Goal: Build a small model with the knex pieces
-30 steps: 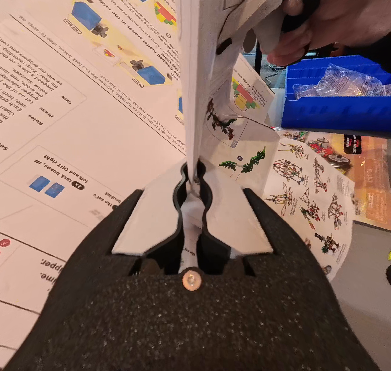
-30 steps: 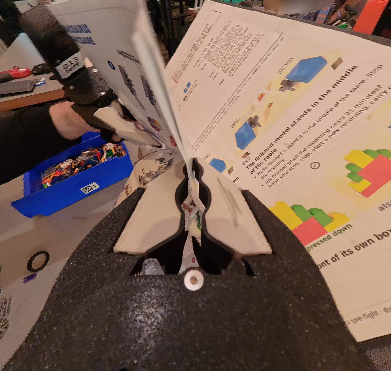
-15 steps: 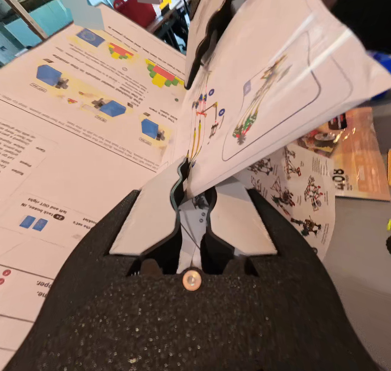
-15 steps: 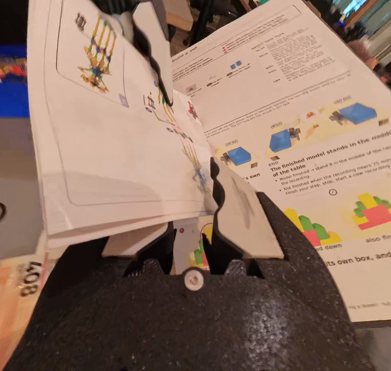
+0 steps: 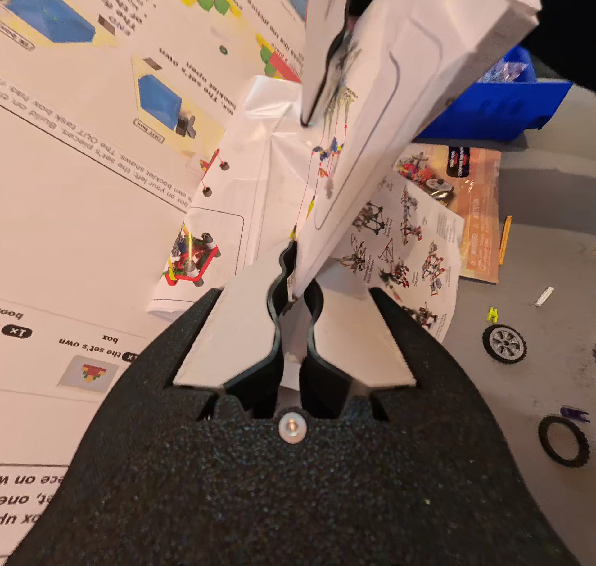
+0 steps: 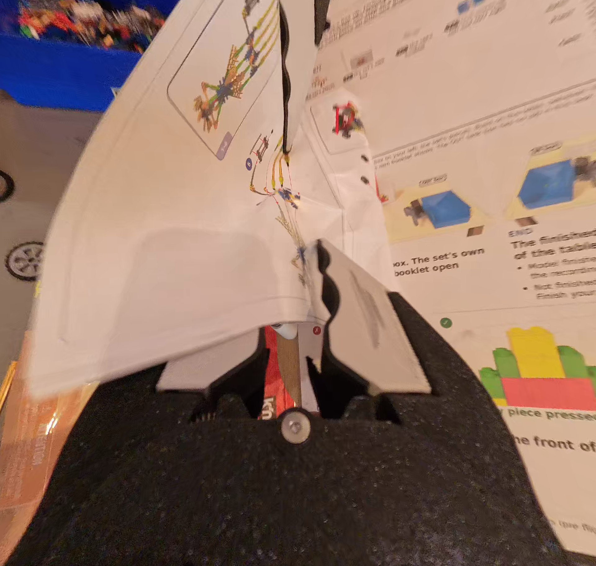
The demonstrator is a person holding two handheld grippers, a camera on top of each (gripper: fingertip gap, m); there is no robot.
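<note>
A white building-toy booklet (image 5: 371, 131) is held up between both grippers, its pages fanned open above the table. My left gripper (image 5: 296, 258) is shut on the lower edge of its pages. A lower page with a red model picture (image 5: 206, 253) lies on the big printed sheet. The right gripper's finger (image 5: 319, 50) grips the same pages at the top. In the right wrist view, my right gripper (image 6: 310, 260) is shut on the booklet (image 6: 161, 228) near its fold. The page hides its left finger. The left gripper's finger (image 6: 296, 66) shows above.
A large printed instruction sheet (image 5: 80, 228) lies on the left and also shows in the right wrist view (image 6: 483, 99). A blue bin (image 5: 490, 108) holds clear bags. Another blue bin (image 6: 64, 66) holds coloured pieces. An orange leaflet (image 5: 477, 202), a grey wheel (image 5: 504, 343), a black tyre (image 5: 562, 441) and small pieces lie on the grey table.
Both grippers have moved down toward the table with the booklet still gripped. The pages have swung over and fanned open. The wheel and tyre have come into view.
</note>
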